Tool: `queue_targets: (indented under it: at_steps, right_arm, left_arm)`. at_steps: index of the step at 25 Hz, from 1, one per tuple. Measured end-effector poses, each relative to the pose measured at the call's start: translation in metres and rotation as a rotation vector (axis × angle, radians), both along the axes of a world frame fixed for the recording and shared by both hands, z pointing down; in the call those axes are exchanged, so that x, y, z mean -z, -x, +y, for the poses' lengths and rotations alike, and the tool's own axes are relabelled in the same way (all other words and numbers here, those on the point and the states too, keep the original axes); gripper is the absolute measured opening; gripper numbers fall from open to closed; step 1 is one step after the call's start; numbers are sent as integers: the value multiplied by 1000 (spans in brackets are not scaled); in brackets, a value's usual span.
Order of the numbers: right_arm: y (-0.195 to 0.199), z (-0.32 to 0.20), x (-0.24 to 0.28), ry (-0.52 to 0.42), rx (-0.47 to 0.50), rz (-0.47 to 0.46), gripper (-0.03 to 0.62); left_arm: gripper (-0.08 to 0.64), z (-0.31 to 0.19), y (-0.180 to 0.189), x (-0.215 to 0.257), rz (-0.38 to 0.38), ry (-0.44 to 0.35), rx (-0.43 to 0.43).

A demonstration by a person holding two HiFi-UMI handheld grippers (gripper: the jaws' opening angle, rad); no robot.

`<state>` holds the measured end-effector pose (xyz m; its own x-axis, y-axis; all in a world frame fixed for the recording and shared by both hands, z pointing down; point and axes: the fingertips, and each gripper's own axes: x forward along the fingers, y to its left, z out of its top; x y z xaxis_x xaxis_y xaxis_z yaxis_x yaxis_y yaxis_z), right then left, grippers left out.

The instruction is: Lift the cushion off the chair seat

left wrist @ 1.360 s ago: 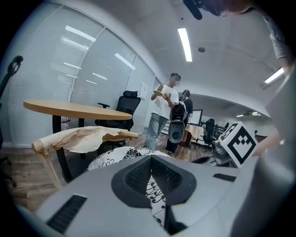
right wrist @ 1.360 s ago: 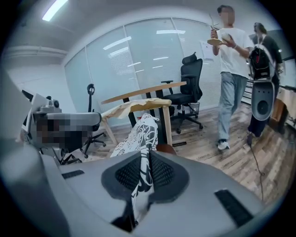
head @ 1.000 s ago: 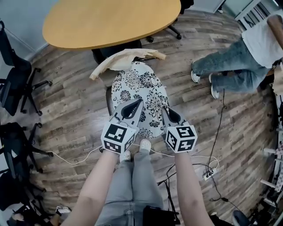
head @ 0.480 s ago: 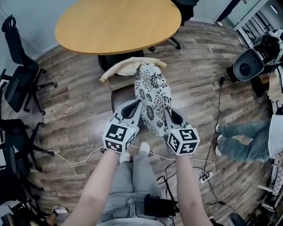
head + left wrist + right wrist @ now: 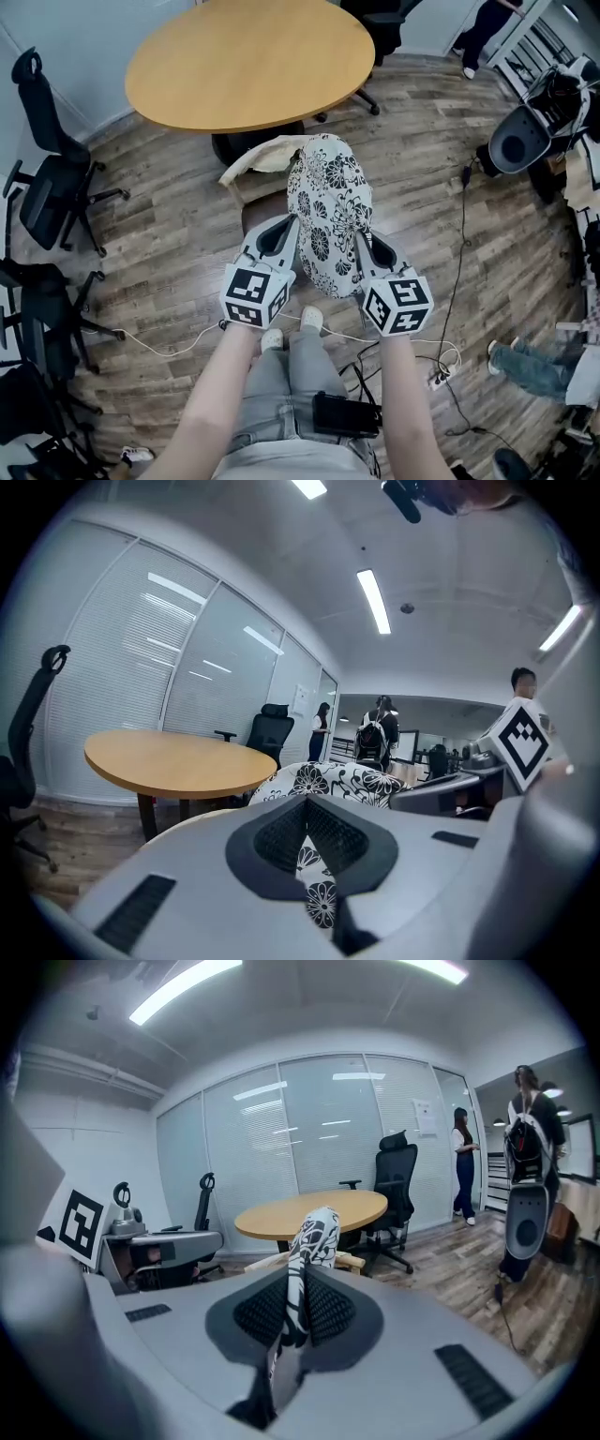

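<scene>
Black-and-white cushion (image 5: 328, 202), edges clamped in left tool (image 5: 285, 228) and right tool (image 5: 362, 241), above chair seat (image 5: 255, 214)

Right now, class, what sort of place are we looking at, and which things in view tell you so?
Probably an office meeting room: a round table, black swivel chairs around it, and glass walls with blinds.

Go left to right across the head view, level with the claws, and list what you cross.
black office chair → left claw → cushion → right claw → black cable on the floor
</scene>
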<state>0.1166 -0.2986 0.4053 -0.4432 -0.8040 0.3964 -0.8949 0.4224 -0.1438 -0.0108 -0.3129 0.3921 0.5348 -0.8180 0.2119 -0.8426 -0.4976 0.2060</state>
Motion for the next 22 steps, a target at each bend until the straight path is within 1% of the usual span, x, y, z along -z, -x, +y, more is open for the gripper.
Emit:
queue_targets:
  at_steps: [3, 9, 13, 16, 22]
  right_arm:
    - [2, 2, 19, -26, 15, 12, 41]
    - [8, 6, 49, -61, 26, 11, 41]
    - [8, 7, 72, -86, 31, -9, 41]
    - [10, 9, 92, -114, 45, -4, 41]
    - [3, 10, 131, -200, 33, -6, 41]
  left_arm:
    - [5, 2, -1, 14, 13, -1, 3]
    - [5, 6, -3, 47, 20, -41, 0]
    - [5, 8, -4, 72, 35, -79, 2]
    - [5, 12, -5, 90, 37, -106, 4]
    - [5, 15, -17, 126, 53, -169, 3]
